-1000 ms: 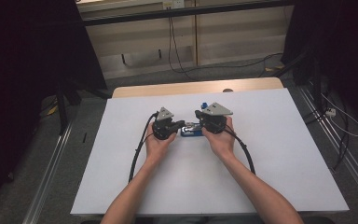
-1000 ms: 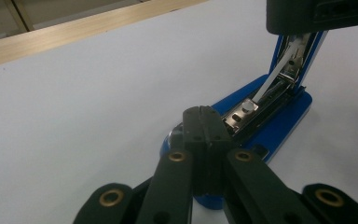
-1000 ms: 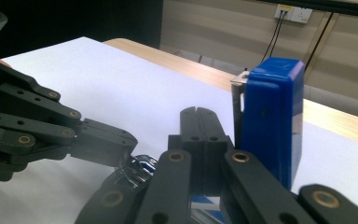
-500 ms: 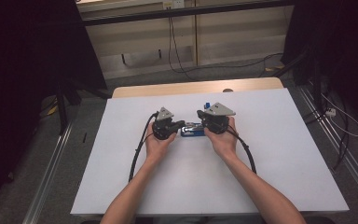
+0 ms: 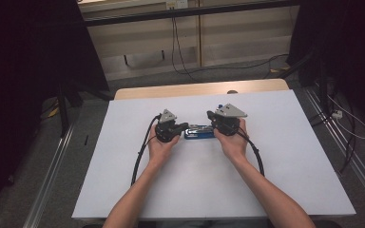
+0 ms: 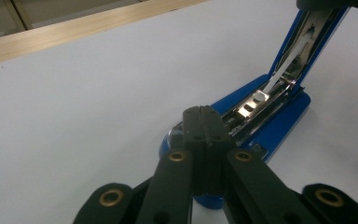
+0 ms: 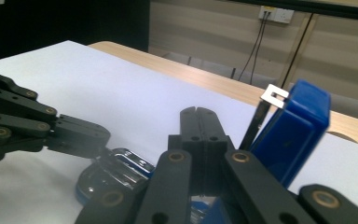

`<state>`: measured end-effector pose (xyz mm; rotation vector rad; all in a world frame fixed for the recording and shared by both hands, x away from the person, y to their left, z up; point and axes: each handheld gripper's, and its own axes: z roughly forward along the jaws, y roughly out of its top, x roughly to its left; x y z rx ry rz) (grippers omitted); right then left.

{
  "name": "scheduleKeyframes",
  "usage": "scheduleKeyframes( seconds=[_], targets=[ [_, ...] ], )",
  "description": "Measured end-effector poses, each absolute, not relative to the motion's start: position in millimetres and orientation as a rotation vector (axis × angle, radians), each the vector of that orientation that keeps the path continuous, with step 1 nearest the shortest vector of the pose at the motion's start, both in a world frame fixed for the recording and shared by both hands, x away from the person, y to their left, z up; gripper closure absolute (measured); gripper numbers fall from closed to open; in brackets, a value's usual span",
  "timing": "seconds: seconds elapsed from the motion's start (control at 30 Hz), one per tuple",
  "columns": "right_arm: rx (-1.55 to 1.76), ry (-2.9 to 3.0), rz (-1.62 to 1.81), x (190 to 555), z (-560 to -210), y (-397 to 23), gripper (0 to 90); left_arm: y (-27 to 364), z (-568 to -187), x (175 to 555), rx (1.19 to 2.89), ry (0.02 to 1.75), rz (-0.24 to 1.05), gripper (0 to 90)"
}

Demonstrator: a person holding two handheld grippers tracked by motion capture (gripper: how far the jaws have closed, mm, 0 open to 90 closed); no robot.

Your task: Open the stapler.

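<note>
A blue stapler (image 5: 199, 132) lies on the white table (image 5: 123, 180) between my two grippers. Its blue top (image 7: 291, 130) is swung up, baring the metal staple channel (image 6: 261, 105) on the blue base (image 6: 279, 128). My left gripper (image 6: 203, 115) is shut with nothing between its jaws, and its tip sits at the stapler's front end. It shows from above too, left gripper (image 5: 185, 126). My right gripper (image 7: 199, 114) is also shut and empty, just beside the raised top. From above, the right gripper (image 5: 210, 115) is at the stapler's right end.
A wooden strip (image 5: 195, 89) runs along the table's far edge. Black cables (image 5: 140, 156) trail from both grippers back toward the person. Beyond the table are a wall socket (image 7: 276, 14) and hanging leads. White surface lies open on all sides of the stapler.
The right hand has edged slightly to the right. The left hand and the stapler's base have kept still.
</note>
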<state>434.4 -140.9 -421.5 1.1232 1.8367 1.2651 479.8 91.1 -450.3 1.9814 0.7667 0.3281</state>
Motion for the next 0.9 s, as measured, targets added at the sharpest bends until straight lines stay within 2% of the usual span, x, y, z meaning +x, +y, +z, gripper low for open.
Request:
scheduleKeyframes(
  seconds=[0.9],
  targets=[
    [1.153, 1.816, 1.254, 426, -421, -172, 90.0, 91, -450, 479, 1.984, 0.760, 0.333, 90.0]
  ],
)
